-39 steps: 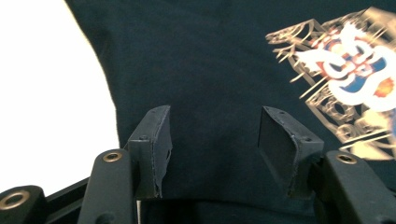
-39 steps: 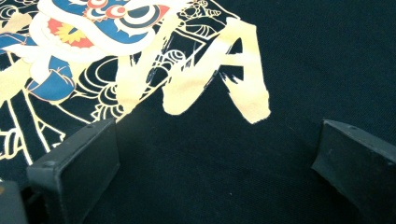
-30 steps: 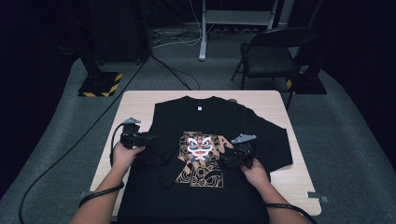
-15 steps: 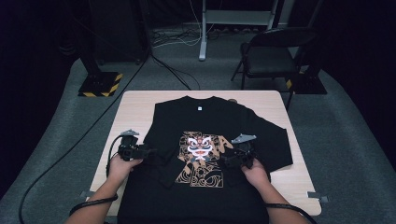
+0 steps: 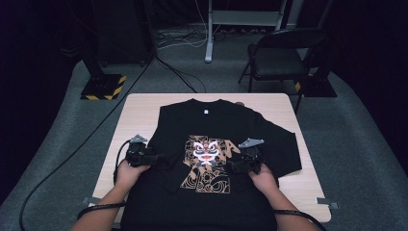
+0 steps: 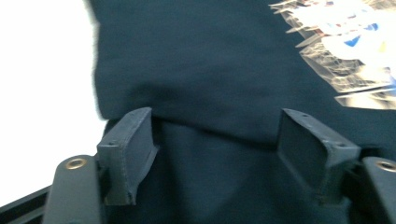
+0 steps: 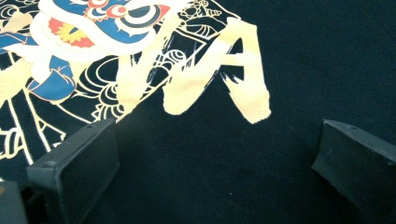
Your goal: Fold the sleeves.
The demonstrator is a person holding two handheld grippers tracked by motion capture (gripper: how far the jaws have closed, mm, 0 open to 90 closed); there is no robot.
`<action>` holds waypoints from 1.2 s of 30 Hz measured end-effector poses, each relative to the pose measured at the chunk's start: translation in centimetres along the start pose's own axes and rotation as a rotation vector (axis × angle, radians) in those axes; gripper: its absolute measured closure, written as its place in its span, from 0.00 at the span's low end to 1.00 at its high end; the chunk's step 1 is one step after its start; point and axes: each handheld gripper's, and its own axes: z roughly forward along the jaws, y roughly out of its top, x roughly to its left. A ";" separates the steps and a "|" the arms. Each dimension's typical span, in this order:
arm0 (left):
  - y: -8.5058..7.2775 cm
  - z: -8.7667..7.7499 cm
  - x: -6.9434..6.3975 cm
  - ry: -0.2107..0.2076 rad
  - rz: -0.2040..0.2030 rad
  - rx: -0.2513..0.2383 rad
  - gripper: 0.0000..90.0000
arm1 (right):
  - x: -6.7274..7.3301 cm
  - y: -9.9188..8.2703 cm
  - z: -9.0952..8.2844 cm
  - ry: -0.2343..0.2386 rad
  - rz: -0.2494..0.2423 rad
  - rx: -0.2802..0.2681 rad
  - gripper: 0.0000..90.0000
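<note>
While the left gripper (image 5: 153,158) has come down from its higher place near the shirt's left shoulder to the left side of the black T-shirt (image 5: 216,130), its jaws have just been opening, and in the left gripper view they stand wide apart with a fold of the dark cloth (image 6: 210,126) lying between them but not pressed by the pads. This suggests that the left sleeve was folded in over the body and has now been let go, so the left fold is probably finished. The right gripper (image 5: 239,166) has not moved; it rests on the shirt just beside the lion-dance print (image 5: 207,161), and in the right gripper view its jaws are also spread wide over flat cloth, holding nothing. The T-shirt lies face up in the middle of the wooden table (image 5: 139,110), its collar toward the far edge and its hem hanging over the near edge by the person's forearms. The right sleeve (image 5: 284,144) is still spread out toward the right edge of the table, so it is likely the next part to fold. Bare wood shows on the left, on the right and behind the collar, which gives room for both hands. A black chair (image 5: 281,55) stands on the floor well apart from the table.
</note>
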 end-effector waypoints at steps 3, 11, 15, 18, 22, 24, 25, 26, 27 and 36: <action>-0.4 -0.9 0.8 0.031 -0.058 -0.009 0.29 | 0.0 0.0 0.0 0.000 0.001 0.000 0.00; 0.0 -0.5 -0.3 0.119 0.020 0.045 0.27 | 0.0 0.0 0.0 0.000 0.001 0.000 0.00; 1.1 -1.4 -0.8 0.131 0.043 -0.024 0.27 | 0.0 0.0 0.0 0.000 0.001 0.000 0.00; 2.5 -1.4 -1.2 0.060 0.037 -0.073 0.27 | 0.0 0.0 0.0 0.000 0.001 0.000 0.00; 3.3 0.6 -1.3 0.041 0.028 -0.041 0.27 | 0.0 0.0 0.0 0.000 0.000 0.000 0.00; 3.2 1.5 -1.0 0.058 0.029 -0.018 0.27 | 0.0 0.0 0.0 -0.001 0.001 0.000 0.00; 3.0 1.8 -0.8 0.058 0.024 -0.004 0.27 | 0.0 0.0 0.0 -0.001 0.001 0.000 0.00; 2.8 2.0 -0.7 0.058 0.025 0.006 0.27 | 0.0 0.0 0.0 -0.001 0.001 0.000 0.00; 2.6 2.1 -0.7 0.057 0.030 0.013 0.27 | 0.0 0.0 0.0 -0.001 0.001 0.000 0.00; 2.1 1.9 -2.1 0.059 0.058 0.046 0.26 | 0.0 0.0 0.0 0.000 0.000 0.000 0.00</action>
